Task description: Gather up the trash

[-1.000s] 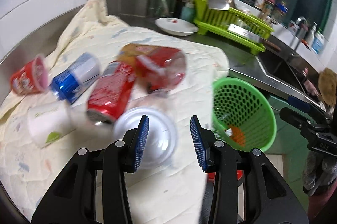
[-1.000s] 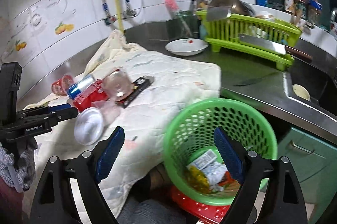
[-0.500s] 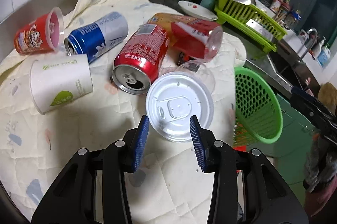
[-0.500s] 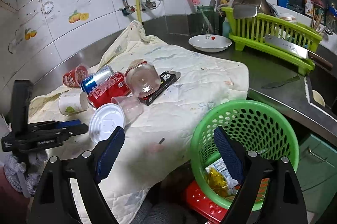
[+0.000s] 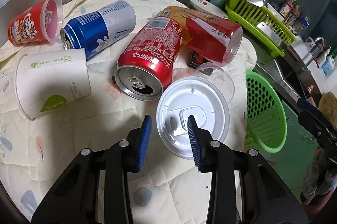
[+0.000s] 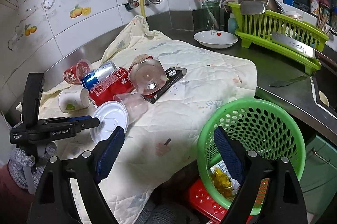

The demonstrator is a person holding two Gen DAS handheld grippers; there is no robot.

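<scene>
A green basket (image 6: pixel 252 139) is sitting at the cloth's edge, at four o'clock in the right wrist view. It is holding crumpled wrappers (image 6: pixel 221 179), one yellow and one pale with print too small to read. A red stool (image 6: pixel 202 198) is showing beneath it.

On the quilted cloth (image 6: pixel 200 84) the trash is lying in a cluster at ten o'clock. A red can (image 5: pixel 147 63) is lying on its side with its opened top facing the camera; the right view is showing "Coke" on it, and the rest is Chinese text. Touching it at eleven o'clock is a blue-and-silver can (image 5: pixel 101 25), also on its side. A white paper cup (image 5: pixel 52 80) with a green leaf mark is lying at nine o'clock, mouth down-left. A red printed cup (image 5: pixel 31 23) with a cartoon figure is lying farthest left. A large clear cup with a red and orange label (image 5: pixel 206 34) is resting across a black box (image 6: pixel 166 84).

The left gripper (image 5: pixel 168 131) is standing narrowly open, its right pad over a white lid (image 5: pixel 192 116) capping a clear cup (image 6: pixel 132 103) on its side; the lid's left rim lies between the pads. "GenRobot.AI" is printed on its body. Compared with half a second ago, it is sitting closer to the lid, which was ahead of the tips then.

The right gripper (image 6: pixel 168 150) is hanging wide open and empty, framing the basket rim.
</scene>
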